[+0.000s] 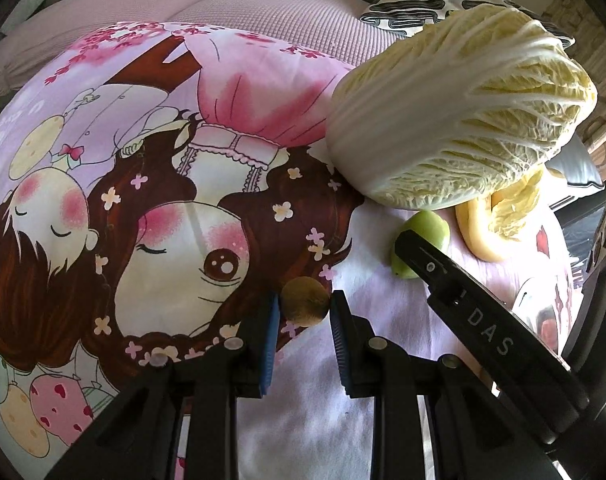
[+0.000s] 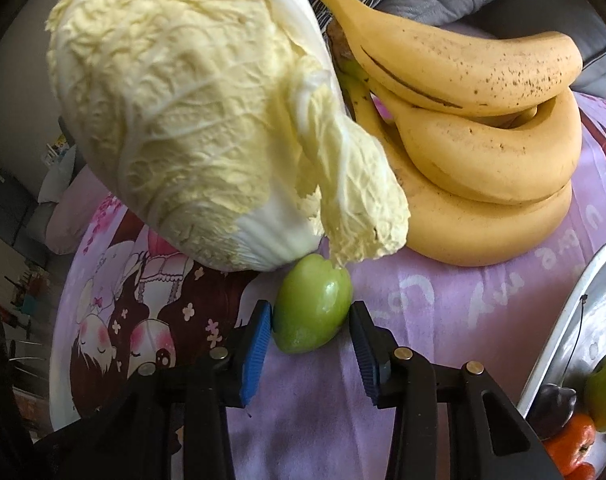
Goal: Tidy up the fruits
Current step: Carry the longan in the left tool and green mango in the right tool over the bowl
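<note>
A small round brown fruit (image 1: 305, 302) sits between the blue pads of my left gripper (image 1: 305, 308), which is shut on it just above the cartoon-printed cloth (image 1: 163, 208). In the right wrist view a green fruit (image 2: 313, 312) lies on the cloth, and my right gripper (image 2: 311, 320) is shut on it with both pads against its sides. The left wrist view shows the same green fruit (image 1: 423, 236), partly hidden behind a black finger (image 1: 443, 272) of the right gripper.
A large napa cabbage (image 2: 191, 120) lies just beyond the green fruit and leans over it. A bunch of bananas (image 2: 483, 120) lies to its right. At the right edge a metal tray (image 2: 575, 312) holds a green fruit (image 2: 605, 392), a dark fruit (image 2: 551, 408) and orange fruit (image 2: 571, 444).
</note>
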The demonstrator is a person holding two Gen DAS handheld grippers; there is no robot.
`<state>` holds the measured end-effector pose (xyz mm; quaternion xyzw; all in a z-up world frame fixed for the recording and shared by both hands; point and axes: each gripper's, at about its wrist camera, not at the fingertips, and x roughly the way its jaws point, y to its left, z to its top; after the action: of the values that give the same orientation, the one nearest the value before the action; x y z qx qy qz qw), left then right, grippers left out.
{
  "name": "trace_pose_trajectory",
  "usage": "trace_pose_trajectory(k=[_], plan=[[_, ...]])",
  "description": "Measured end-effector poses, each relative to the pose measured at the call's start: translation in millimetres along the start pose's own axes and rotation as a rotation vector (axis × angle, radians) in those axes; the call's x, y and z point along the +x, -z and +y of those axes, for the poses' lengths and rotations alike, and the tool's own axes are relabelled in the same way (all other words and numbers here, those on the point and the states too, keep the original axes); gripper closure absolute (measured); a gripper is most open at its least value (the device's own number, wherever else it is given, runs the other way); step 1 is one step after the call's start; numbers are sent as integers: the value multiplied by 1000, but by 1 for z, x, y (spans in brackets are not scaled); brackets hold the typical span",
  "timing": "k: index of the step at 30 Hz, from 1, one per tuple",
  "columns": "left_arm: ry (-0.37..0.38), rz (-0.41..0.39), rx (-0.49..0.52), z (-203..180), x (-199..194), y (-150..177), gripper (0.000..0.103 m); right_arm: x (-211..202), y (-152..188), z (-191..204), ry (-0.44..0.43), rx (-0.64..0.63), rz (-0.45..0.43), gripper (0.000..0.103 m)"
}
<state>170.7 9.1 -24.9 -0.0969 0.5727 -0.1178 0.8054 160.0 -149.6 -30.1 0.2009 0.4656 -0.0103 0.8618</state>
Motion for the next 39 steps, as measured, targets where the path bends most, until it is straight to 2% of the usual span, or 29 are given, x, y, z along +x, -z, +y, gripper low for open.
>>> trace_pose_trajectory(k=[9, 22, 24, 26, 29, 35, 39], plan=[[9, -5, -2, -3, -4, 3, 77, -20, 14, -3, 3, -9, -1, 62], [28, -39, 2, -5, -30, 16, 77, -79, 33, -15, 4, 9, -18, 68], [32, -46, 8, -8, -35, 17, 77, -86, 35, -15, -5, 14, -23, 71], [39, -57, 19, -13, -41, 20, 77, -94, 39, -14, -15, 13, -32, 95], [41, -63, 34, -21, -48, 23, 77, -103, 45, -16, -2, -5, -35, 94], [50, -60, 32, -28, -50, 30, 77, -98, 52, -22, -9, 15, 4, 94], [55, -52, 25, -24, -46, 28, 77, -92, 51, -18, 21, 3, 5, 94]])
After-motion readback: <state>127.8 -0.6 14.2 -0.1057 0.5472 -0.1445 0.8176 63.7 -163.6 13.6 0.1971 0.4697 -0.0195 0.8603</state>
